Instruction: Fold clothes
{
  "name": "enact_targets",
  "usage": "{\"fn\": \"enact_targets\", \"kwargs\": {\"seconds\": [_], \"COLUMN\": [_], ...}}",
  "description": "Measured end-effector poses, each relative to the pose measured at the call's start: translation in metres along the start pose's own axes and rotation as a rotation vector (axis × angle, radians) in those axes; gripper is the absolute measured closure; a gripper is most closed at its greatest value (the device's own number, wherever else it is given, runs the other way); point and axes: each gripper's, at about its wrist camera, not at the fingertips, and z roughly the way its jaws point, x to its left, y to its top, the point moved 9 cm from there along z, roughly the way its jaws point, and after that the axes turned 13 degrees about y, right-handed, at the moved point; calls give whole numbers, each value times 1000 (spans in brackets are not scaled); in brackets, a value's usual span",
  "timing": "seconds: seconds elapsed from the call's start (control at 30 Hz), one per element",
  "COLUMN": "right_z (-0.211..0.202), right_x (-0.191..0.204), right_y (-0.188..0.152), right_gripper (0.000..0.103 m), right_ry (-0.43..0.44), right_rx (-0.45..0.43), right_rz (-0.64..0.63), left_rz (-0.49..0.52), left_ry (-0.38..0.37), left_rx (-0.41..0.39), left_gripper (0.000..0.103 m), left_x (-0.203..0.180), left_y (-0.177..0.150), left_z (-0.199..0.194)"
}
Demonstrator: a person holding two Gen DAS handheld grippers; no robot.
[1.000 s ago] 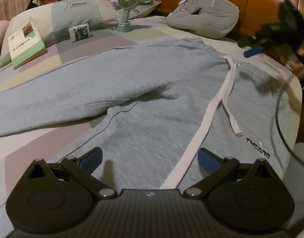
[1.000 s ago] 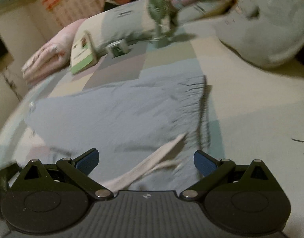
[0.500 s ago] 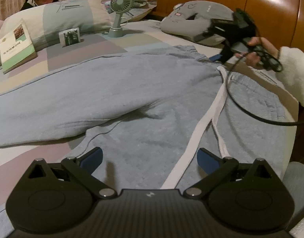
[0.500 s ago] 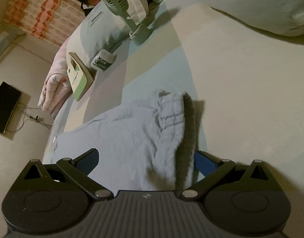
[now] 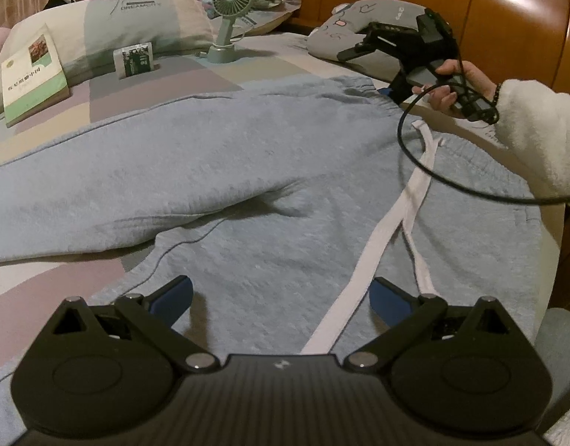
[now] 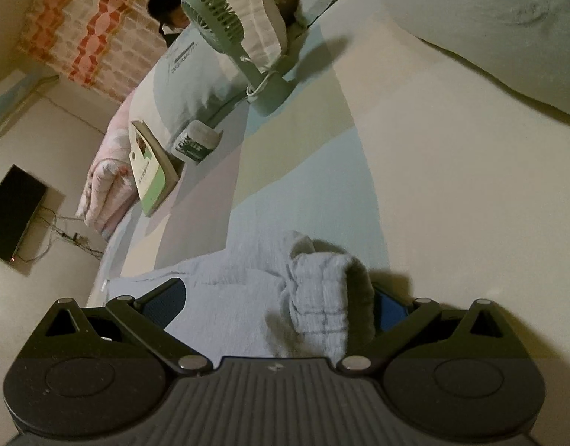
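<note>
Lying flat on bed (image 5: 43, 290), grey sweatpants (image 5: 247, 171): long axis left–right, waistband (image 6: 333, 297) far right between wide right gripper (image 6: 281, 301) jaws; left gripper (image 5: 281, 297) wide, hovering near

My left gripper (image 5: 281, 299) hung with its jaws spread over the grey sweatpants (image 5: 247, 171) laid flat on the bed (image 5: 43, 282). The white drawstring (image 5: 377, 238) ran between the fingers toward one o'clock. At two o'clock my right hand (image 5: 456, 89) held the right gripper (image 5: 392, 48) at the waistband. A small fan (image 5: 229, 18) stood at twelve, a book (image 5: 32, 74) at ten.
</note>
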Motion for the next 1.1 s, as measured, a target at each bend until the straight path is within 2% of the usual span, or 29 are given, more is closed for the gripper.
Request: {"fn": "enact_targets", "kwargs": {"seconds": [0.23, 0.4, 0.57, 0.63, 0.77, 0.9, 0.97, 1.1], "right_z": [-23, -29, -18, -12, -8, -19, -20, -19], "right_x": [13, 11, 2, 1, 7, 10, 11, 10], "right_y": [-33, -26, 0, 2, -13, -24, -26, -16], "right_gripper": [0, 0, 0, 0, 0, 0, 0, 0], "right_ry": [97, 160, 83, 45, 10, 56, 71, 149], "right_rx": [69, 8, -47, -39, 48, 93, 76, -44], "right_rz": [-25, -40, -39, -44, -110, -63, -68, -50], "left_rz": [-6, -7, -5, -4, -1, 0, -4, -10], "left_ry": [-13, -15, -5, -5, -16, -23, -25, -33], "left_rx": [-2, 1, 10, 11, 8, 3, 3, 2], "left_gripper": [3, 2, 2, 2, 2, 2, 2, 2], "left_x": [3, 1, 2, 1, -1, -1, 0, -1], "left_y": [0, 1, -1, -2, -3, -3, -3, -3], "left_z": [2, 5, 6, 6, 5, 5, 6, 5]}}
